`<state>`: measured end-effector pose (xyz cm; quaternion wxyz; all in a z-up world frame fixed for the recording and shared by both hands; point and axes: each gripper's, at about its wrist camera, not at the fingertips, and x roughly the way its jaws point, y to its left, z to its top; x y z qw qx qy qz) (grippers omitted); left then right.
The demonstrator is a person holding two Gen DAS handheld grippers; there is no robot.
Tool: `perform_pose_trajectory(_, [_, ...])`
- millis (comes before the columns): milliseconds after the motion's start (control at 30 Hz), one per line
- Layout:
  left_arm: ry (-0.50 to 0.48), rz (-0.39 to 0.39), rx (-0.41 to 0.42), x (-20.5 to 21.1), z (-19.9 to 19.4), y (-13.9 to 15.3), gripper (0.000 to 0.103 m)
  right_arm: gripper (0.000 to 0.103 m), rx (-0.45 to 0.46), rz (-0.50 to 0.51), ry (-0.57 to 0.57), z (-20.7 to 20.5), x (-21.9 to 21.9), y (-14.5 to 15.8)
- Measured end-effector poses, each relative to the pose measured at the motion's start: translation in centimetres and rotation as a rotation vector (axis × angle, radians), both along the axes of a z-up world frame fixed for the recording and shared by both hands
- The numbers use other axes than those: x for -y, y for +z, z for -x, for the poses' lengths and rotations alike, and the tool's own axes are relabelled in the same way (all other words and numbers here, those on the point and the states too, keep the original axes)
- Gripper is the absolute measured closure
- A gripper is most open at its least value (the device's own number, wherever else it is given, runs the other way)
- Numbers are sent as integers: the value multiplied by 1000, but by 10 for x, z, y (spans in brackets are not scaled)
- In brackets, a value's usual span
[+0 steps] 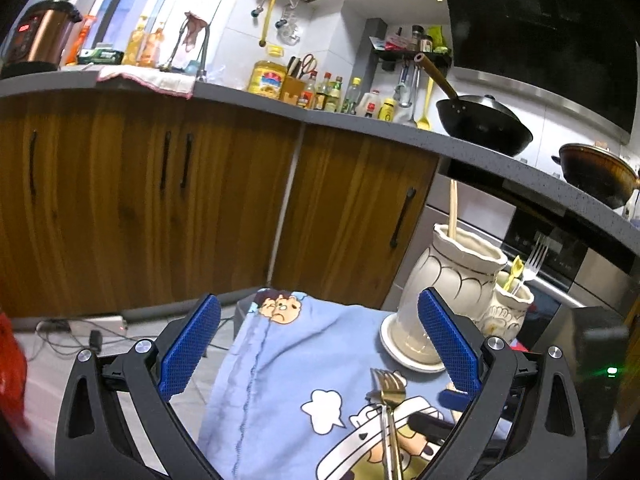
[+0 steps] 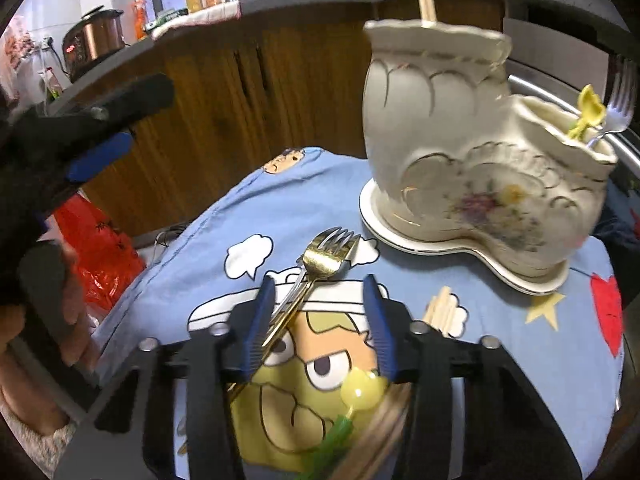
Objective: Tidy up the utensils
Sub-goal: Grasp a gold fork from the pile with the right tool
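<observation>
Two forks, one gold (image 2: 320,260) and one silver (image 2: 340,236), lie crossed on the blue cartoon cloth (image 2: 248,216). My right gripper (image 2: 320,292) is open, its blue pads on either side of the fork handles. A cream ceramic holder (image 2: 440,152) with a tall and a low compartment stands on a saucer at the right; chopsticks (image 2: 426,0) stand in the tall one, a fork (image 2: 618,108) and a yellow-topped utensil (image 2: 590,108) in the low one. My left gripper (image 1: 320,320) is open and empty above the cloth; the forks (image 1: 388,392) lie near its right finger.
Loose chopsticks (image 2: 440,312) and a yellow-headed green utensil (image 2: 360,396) lie on the cloth near my right gripper. Wooden cabinets (image 1: 160,184) and a grey counter with bottles and a wok (image 1: 484,124) stand behind. A red bag (image 2: 96,240) lies on the floor at the left.
</observation>
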<state>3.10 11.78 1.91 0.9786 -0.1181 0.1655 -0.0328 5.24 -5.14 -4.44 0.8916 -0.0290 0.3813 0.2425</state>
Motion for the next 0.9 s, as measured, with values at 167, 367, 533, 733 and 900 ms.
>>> perform_pose_trajectory(167, [-8, 7, -5, 0, 0, -1, 5, 71, -16, 39, -1, -14, -14, -7])
perform_pose_trajectory(367, [-9, 8, 0, 0, 0, 0, 5, 71, -36, 59, -1, -23, -21, -11])
perform_pose_trajectory(533, [-6, 9, -3, 0, 0, 0, 5, 71, -60, 56, -3, -27, -19, -14])
perform_pose_trajectory(733, [-7, 8, -2, 0, 0, 0, 5, 78, -78, 50, 7, -32, -19, -16])
perform_pose_trajectory(900, [-9, 12, -2, 0, 0, 0, 5, 79, -59, 59, 17, -27, -20, -15])
